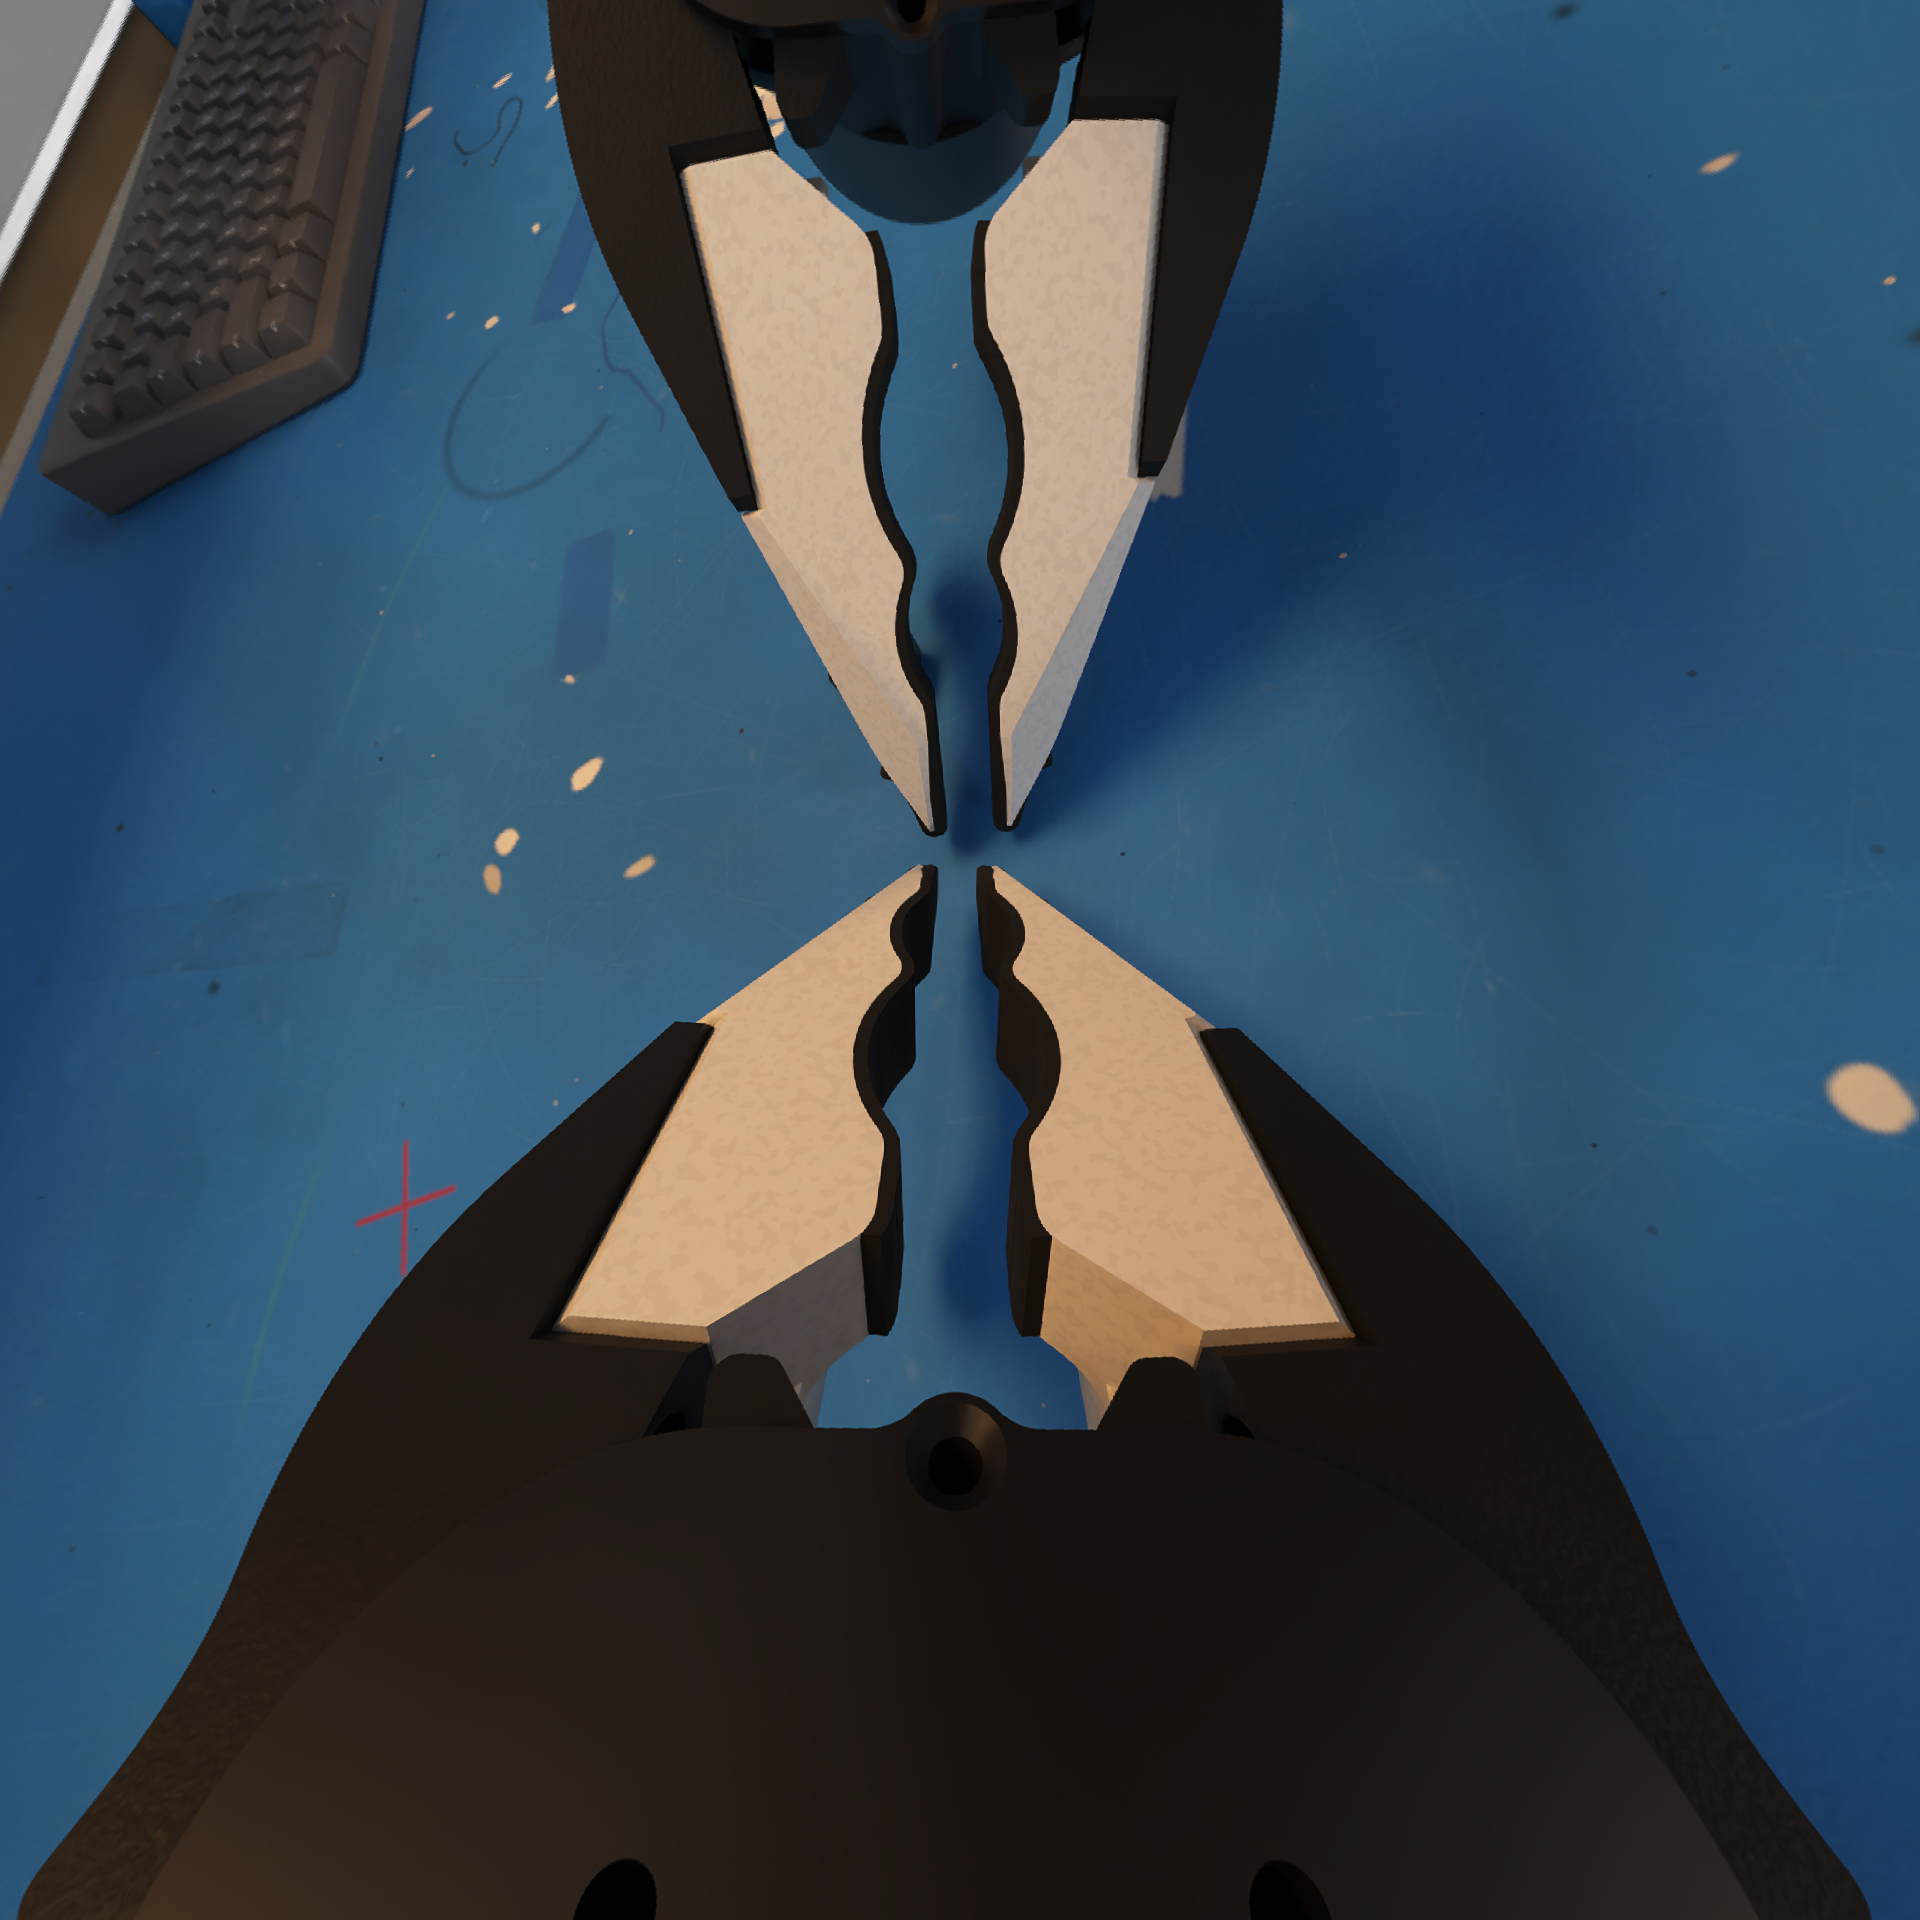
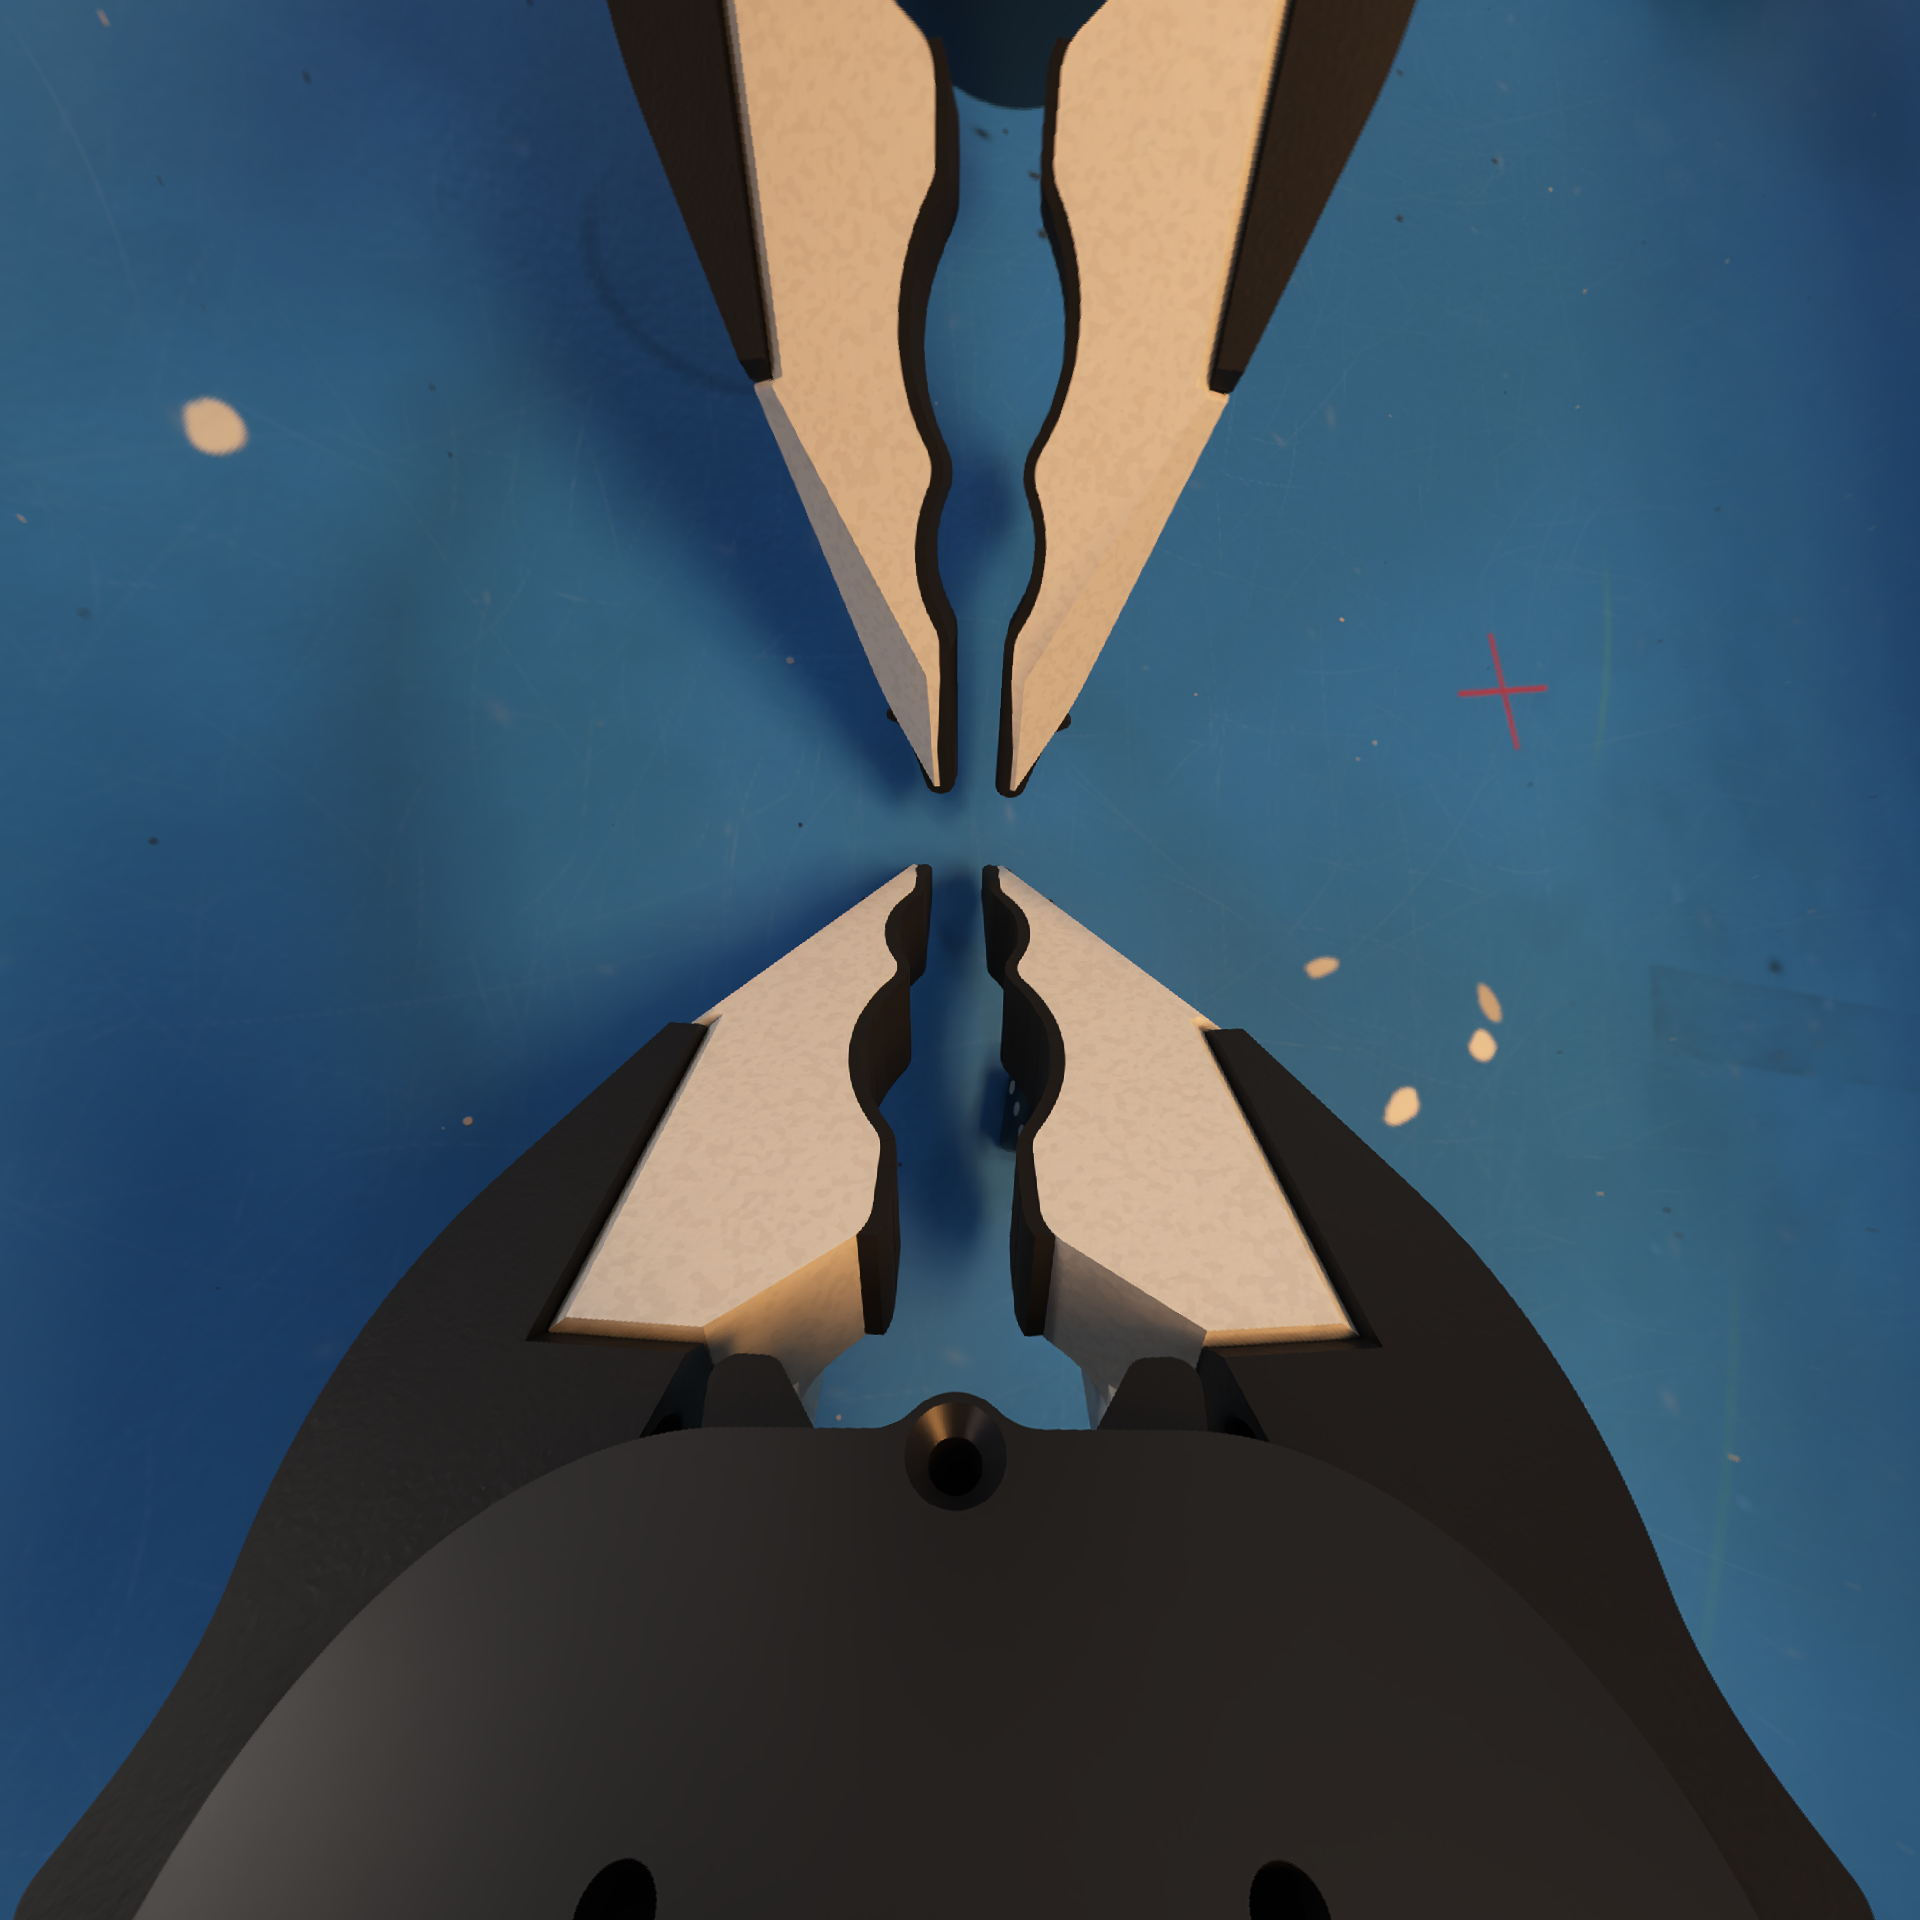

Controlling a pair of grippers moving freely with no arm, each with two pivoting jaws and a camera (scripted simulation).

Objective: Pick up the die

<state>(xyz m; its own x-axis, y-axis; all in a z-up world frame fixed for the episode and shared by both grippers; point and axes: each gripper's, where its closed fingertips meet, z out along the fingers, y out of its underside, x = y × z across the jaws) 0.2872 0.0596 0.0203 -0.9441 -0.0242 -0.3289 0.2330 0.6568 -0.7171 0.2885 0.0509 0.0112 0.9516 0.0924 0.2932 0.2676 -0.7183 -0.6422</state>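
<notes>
The die (image 2: 1008,1114) is small and dark blue with white pips. It shows only in the right wrist view, on the blue table under the slit between my right gripper's fingers, partly hidden by the right finger. My right gripper (image 2: 956,871) has its jaws nearly together and holds nothing. My left gripper (image 1: 956,873) is likewise nearly closed and empty. The two grippers face each other tip to tip, a small gap apart: the right one (image 1: 971,826) shows in the left wrist view and the left one (image 2: 975,790) in the right wrist view.
A dark keyboard (image 1: 218,239) lies at the far left by the table's edge. A red cross mark (image 1: 405,1205) is on the blue tabletop (image 1: 1558,727); it also shows in the right wrist view (image 2: 1503,689). Pale paint flecks dot the surface.
</notes>
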